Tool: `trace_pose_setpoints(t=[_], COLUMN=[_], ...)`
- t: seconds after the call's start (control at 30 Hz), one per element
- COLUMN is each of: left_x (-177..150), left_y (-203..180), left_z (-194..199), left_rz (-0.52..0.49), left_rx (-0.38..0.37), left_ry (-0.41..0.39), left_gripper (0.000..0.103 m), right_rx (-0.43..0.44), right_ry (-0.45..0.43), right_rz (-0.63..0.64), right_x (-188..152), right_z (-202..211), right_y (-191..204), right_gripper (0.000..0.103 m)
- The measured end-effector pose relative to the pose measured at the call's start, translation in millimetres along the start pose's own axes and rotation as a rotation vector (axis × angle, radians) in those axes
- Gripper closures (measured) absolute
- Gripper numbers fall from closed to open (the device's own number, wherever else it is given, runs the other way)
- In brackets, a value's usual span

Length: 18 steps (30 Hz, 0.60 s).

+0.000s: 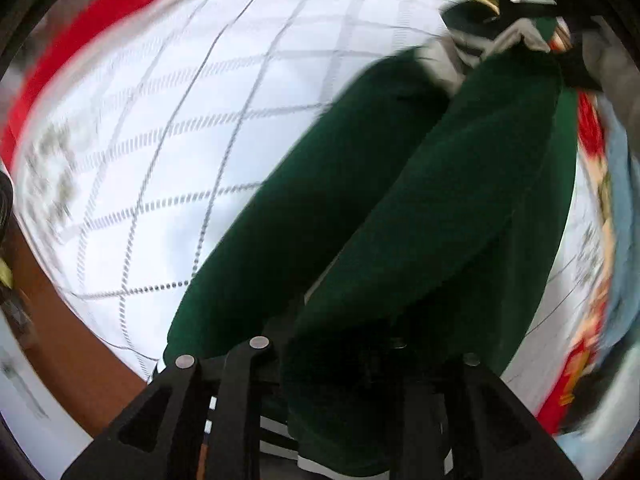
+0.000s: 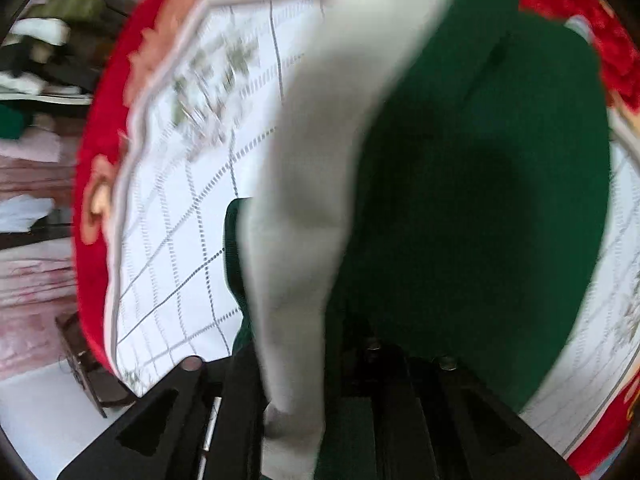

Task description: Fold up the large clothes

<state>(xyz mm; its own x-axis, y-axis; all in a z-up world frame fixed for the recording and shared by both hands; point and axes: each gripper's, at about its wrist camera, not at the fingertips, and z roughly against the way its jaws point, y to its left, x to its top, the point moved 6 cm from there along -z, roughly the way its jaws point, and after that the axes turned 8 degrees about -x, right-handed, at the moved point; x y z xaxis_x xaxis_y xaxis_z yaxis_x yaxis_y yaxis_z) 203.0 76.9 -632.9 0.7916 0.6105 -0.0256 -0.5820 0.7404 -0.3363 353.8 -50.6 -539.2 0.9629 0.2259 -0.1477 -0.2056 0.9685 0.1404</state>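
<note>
Green garment (image 1: 360, 220) with a grey panel (image 2: 320, 160) hung stretched over the white quilted bedspread (image 1: 160, 140), running toward one o'clock in the left wrist view. Left gripper (image 1: 328, 360) was clamped on its green cloth. Right gripper (image 2: 316, 364) had grey and green fabric between its jaws; I cannot tell whether it gripped.

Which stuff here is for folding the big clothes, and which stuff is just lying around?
For the job:
- green garment
- its white part
- left tongs
- right tongs
- white checked cover underneath

Just lying about:
- red flowered blanket
- clothes pile, blurry
- blue cloth
</note>
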Motion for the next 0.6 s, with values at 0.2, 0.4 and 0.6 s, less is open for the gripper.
trace_pose_setpoints(t=[0.2,0.4,0.6], left_x=[6.7,16.0,46.3], left_y=[59.3,41.9,-32.6], left_z=[27.8,32.6,28.6], left_rz=[0.161,0.075,-0.087], left_rx=[0.026,0.207,0.253], left_ry=[-0.128,-0.156,-0.221], left_gripper=[0.012,0.010,0.003], right_rx=[0.413,0.295,0.155], right_ry=[0.044,-0.174,-0.285], right_rz=[0.071,0.063,-0.262], right_x=[-12.0,-26.1,-23.9], right_z=[27.7,77.5,71.4], right_y=[47.5,-43.1,-232.6], right_gripper=[0.035,0.035,0.019])
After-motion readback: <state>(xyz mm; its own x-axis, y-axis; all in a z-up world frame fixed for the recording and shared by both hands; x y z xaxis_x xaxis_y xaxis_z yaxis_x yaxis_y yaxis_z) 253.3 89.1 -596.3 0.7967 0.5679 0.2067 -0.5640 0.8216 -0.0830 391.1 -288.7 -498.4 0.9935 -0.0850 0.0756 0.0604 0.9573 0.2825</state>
